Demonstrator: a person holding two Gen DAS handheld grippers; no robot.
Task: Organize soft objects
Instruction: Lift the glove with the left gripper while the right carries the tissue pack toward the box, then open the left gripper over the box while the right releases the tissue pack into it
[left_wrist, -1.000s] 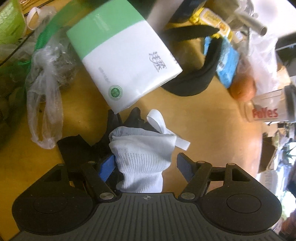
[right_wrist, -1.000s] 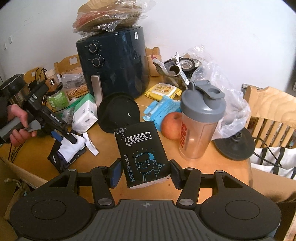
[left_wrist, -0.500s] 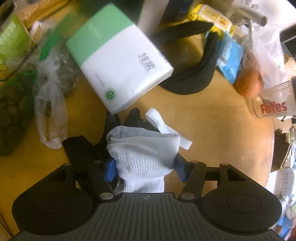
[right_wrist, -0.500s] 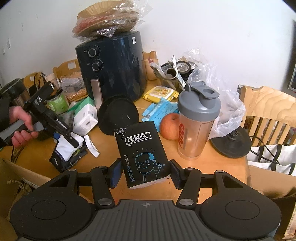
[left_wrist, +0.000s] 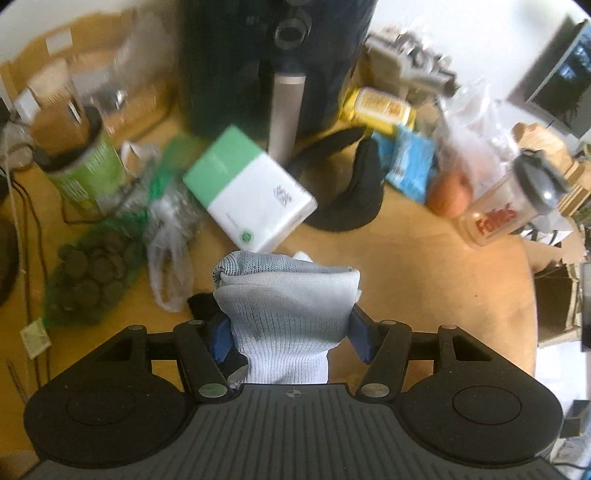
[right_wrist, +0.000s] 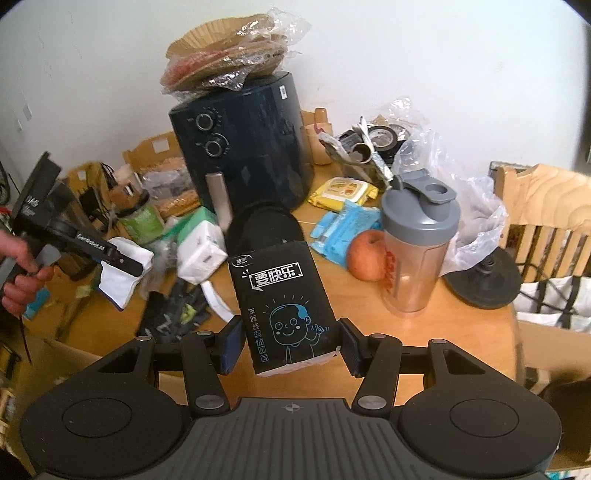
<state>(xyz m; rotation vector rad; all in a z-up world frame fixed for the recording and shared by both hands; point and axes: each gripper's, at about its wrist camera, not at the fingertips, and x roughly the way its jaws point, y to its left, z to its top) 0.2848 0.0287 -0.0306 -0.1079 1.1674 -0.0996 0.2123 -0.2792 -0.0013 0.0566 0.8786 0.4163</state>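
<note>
The left gripper (left_wrist: 290, 330) is squeezing one white knit glove (left_wrist: 286, 295) between its two blue pads, its jaws closed partway on the bunched fabric. From the right wrist view that gripper (right_wrist: 122, 264) is hanging at nine o'clock, above the table (right_wrist: 369, 295), with the glove (right_wrist: 122, 273) drooping from it clear of the surface. Below it, one dark glove (right_wrist: 173, 314) is lying flat on the table.

The right gripper (right_wrist: 290, 345) is holding one black tissue pack (right_wrist: 286, 310), which is sitting between the two pads. The right pad is touching the pack's edge; whether the left pad is pressing it I cannot tell. The pack is standing up out of the jaws toward twelve o'clock, off the table.

One green-and-white tissue pack (left_wrist: 251, 192) is sitting on the table at eleven o'clock from the white glove. One air fryer (right_wrist: 240, 147) is standing at twelve o'clock with a bagged stack of paper liners (right_wrist: 225, 59) on top. One black round lid (right_wrist: 264, 229) is leaning just in front of it. At two o'clock one apple (right_wrist: 365, 254) is touching one shaker bottle (right_wrist: 417, 251) with a grey lid. Two wipe packs are lying behind them, one yellow (right_wrist: 341, 190) and one blue (right_wrist: 343, 229). One green jar (left_wrist: 83, 173) and one green mesh bag (left_wrist: 92, 273) of dark discs are sitting at ten o'clock in the left wrist view.
</note>
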